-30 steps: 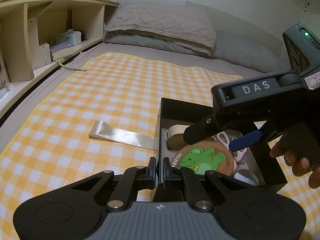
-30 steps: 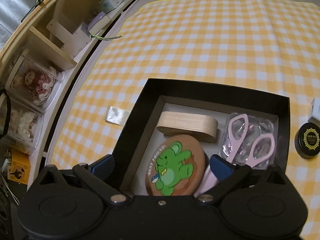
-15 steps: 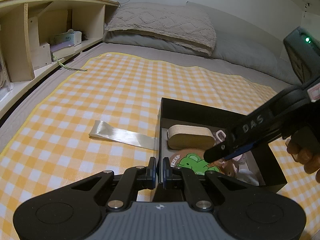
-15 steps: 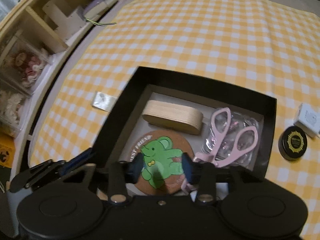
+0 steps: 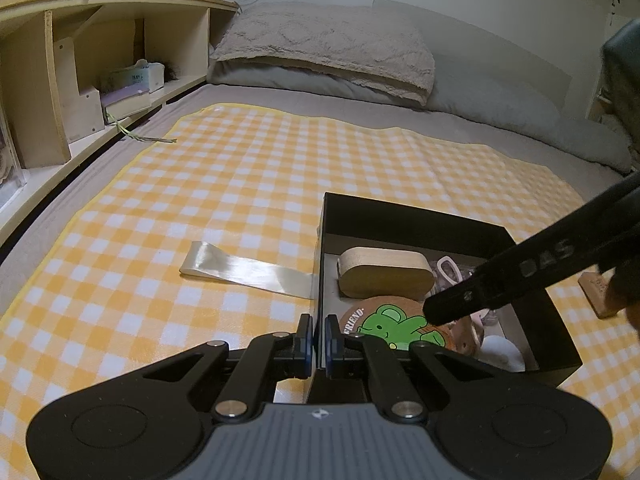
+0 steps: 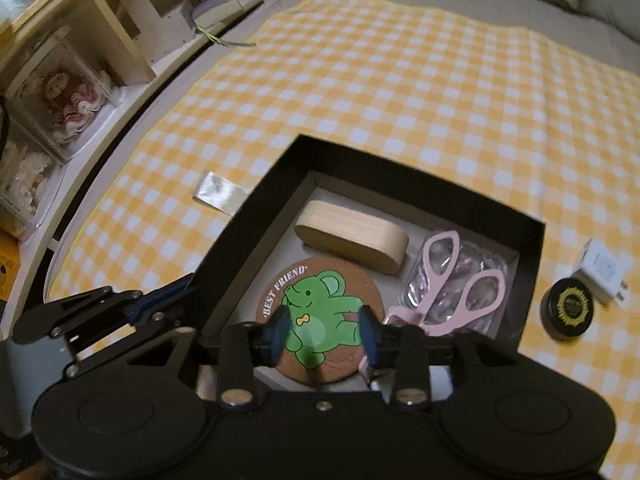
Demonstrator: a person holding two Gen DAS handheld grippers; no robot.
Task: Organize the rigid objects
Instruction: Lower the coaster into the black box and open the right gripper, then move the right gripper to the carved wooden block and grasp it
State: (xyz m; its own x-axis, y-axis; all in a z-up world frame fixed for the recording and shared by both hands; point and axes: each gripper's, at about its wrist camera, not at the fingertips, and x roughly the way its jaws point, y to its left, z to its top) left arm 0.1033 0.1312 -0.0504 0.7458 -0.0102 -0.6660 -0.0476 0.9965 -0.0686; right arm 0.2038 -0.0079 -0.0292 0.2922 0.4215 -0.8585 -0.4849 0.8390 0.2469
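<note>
A black box (image 6: 352, 160) lies on a yellow checked cloth on the bed. It holds a cork coaster with a green elephant (image 6: 320, 312), a wooden oval case (image 6: 352, 236) and pink scissors (image 6: 452, 280) on a clear packet. My left gripper (image 5: 319, 338) is shut on the box's left wall (image 5: 320, 264); it also shows in the right wrist view (image 6: 160, 300). My right gripper (image 6: 324, 332) is open and empty, hovering above the coaster; its arm (image 5: 520, 276) crosses the left wrist view.
A round black tin (image 6: 568, 308) and a white charger plug (image 6: 600, 272) lie on the cloth right of the box. A shiny ribbon strip (image 5: 244, 268) lies left of the box. Wooden shelves (image 5: 80, 72) line the left side, pillows (image 5: 328, 48) the far end.
My right gripper let go of the pink scissors into the box, closed partway, and has risen and pulled back. My left gripper has stayed clamped on the box wall.
</note>
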